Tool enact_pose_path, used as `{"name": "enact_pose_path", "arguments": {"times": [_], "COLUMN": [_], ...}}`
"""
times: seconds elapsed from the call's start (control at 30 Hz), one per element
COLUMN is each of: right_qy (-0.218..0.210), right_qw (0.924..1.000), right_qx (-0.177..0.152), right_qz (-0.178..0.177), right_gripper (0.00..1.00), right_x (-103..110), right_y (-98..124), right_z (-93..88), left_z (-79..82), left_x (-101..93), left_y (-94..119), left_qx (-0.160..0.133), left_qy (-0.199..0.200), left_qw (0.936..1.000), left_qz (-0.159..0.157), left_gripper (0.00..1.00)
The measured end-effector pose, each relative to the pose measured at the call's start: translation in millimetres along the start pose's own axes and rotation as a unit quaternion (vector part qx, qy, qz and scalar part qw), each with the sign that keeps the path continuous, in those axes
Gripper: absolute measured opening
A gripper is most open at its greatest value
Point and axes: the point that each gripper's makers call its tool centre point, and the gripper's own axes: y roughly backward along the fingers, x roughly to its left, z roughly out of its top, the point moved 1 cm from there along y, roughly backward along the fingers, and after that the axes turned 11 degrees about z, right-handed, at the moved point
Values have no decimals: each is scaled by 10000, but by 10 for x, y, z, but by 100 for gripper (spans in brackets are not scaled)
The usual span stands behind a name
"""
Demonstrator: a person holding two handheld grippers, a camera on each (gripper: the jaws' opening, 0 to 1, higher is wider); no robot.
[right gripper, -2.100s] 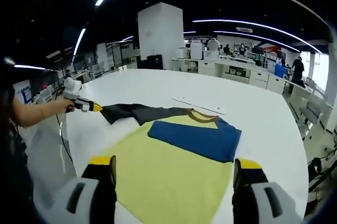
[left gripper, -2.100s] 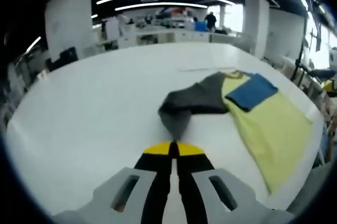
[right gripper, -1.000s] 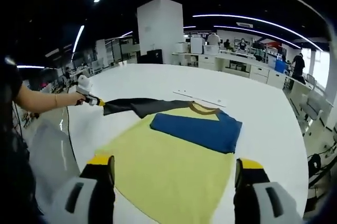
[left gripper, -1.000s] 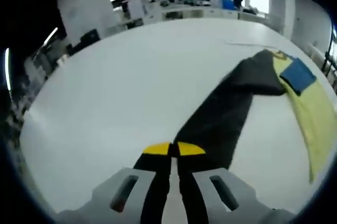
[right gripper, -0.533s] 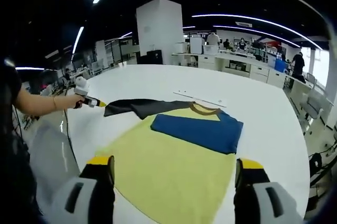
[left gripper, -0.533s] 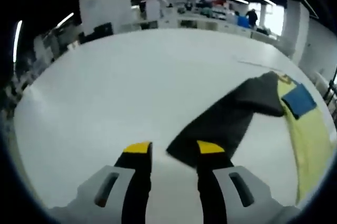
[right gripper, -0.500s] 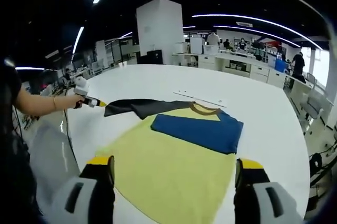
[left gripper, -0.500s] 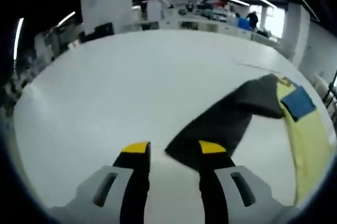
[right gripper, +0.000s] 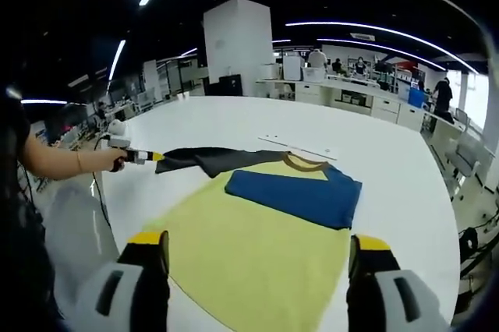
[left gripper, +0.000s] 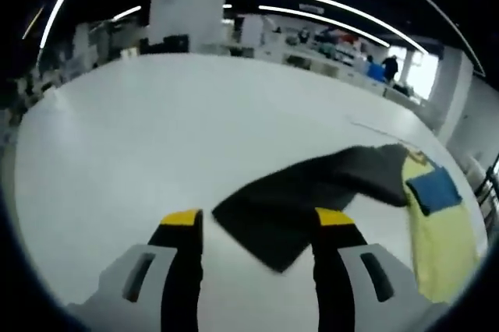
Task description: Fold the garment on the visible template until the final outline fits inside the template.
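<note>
**Dark sleeve lies flat between the spread left jaws; right tongs hang released over the yellow hem**

In the left gripper view, the left tongs (left gripper: 257, 227) are released, the 2 yellow-tipped jaws standing well apart. The cuff end of the dark sleeve (left gripper: 312, 192) lies flat on the white table (left gripper: 117, 129) between and just ahead of those tips, held by neither jaw. From there the sleeve runs ahead and to the right toward the yellow body (left gripper: 437, 246) of the garment, where the folded blue sleeve (left gripper: 434, 189) rests on top.

In the right gripper view, the right tongs (right gripper: 261, 248) are also released, jaws wide apart above the near hem of the garment (right gripper: 249, 254), gripping nothing. The yellow body spreads straight ahead between the jaws. Beyond it the blue sleeve lies folded across the chest, with the brown collar (right gripper: 304, 162) just past it. Ahead and to the left, the dark sleeve stretches out to the left tongs, held in a person's hand (right gripper: 109, 159). Farther ahead, a thin pale strip (right gripper: 300, 147) lies on the table beyond the collar.
</note>
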Motion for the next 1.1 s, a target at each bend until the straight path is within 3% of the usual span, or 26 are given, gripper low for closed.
{"name": "enact_pose_path", "arguments": {"times": [0.13, 0.4, 0.5, 0.67, 0.8, 0.87, 1.1], "right_qy": [-27, -64, -99, -121, -151, -124, 0], "right_qw": [10000, 9999, 9999, 9998, 9997, 9997, 9994], "right_qx": [6, 74, 42, 54, 76, 80, 176], "right_qz": [-44, -71, -104, -116, -160, -189, -295], "right_gripper": [96, 96, 96, 95, 95, 95, 96], "right_x": [-27, -49, -57, -67, -87, -101, -124], "right_y": [1, -10, -4, 2, 12, 17, 35], "right_z": [-26, -74, -64, -80, -110, -117, -137], "left_z": [-27, -167, -223, -277, -271, -287, -280], "left_x": [49, -91, -81, -89, -118, -84, -1], "left_y": [-31, -50, -44, -46, -37, -28, -62], "left_qx": [13, 86, 135, 168, 149, 238, 300], "left_qy": [335, 526, 341, 476, 283, 52, 169], "left_qw": [9987, 9975, 9973, 9964, 9971, 9965, 9918], "left_qz": [380, 455, 642, 674, 689, 799, 1234], "left_gripper": [47, 37, 33, 31, 30, 29, 20]}}
